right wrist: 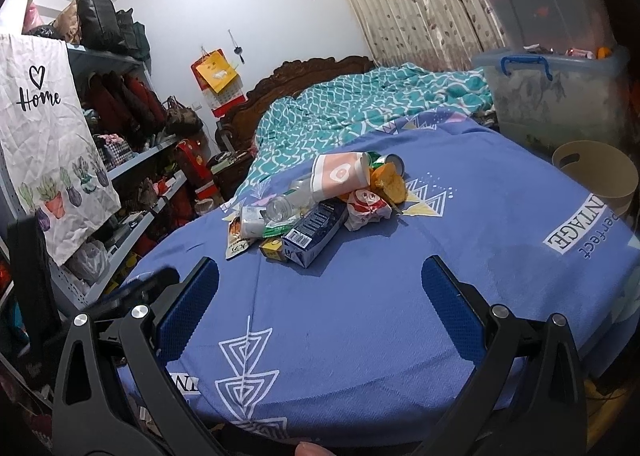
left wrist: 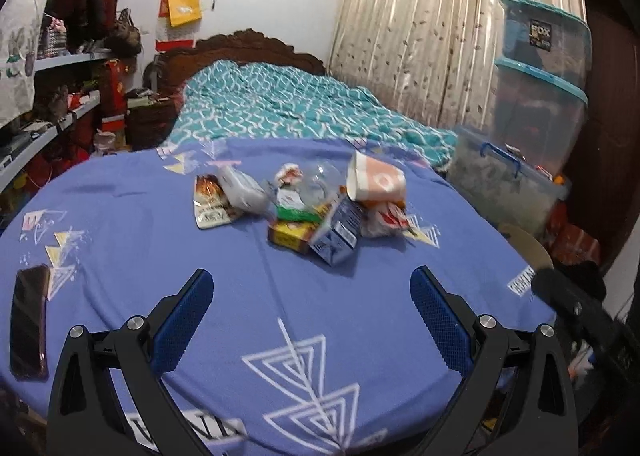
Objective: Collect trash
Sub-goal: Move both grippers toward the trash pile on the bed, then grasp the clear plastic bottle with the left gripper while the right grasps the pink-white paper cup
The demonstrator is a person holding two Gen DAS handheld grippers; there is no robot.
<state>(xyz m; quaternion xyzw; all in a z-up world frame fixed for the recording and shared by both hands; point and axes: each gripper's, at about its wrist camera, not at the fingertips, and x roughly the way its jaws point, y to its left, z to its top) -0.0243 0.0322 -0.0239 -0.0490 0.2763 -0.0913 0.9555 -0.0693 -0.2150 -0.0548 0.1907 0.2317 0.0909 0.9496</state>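
Observation:
A heap of trash lies in the middle of a blue cloth-covered table (left wrist: 160,223): a pink paper cup (left wrist: 376,177) on its side, a clear plastic bottle (left wrist: 320,185), a blue carton (left wrist: 338,230), a yellow box (left wrist: 288,236), a snack wrapper (left wrist: 210,201) and crumpled wrappers (left wrist: 384,219). The right wrist view shows the same cup (right wrist: 340,175), bottle (right wrist: 294,199), carton (right wrist: 314,232) and a green can (right wrist: 386,161). My left gripper (left wrist: 312,292) is open and empty, short of the heap. My right gripper (right wrist: 320,280) is open and empty, also short of it.
A dark phone (left wrist: 28,322) lies on the table's left edge. A beige bin (right wrist: 596,175) stands at the table's right side. Clear storage boxes (right wrist: 556,91) are stacked at the right. Shelves (right wrist: 132,159) stand at the left, a bed (left wrist: 280,107) behind.

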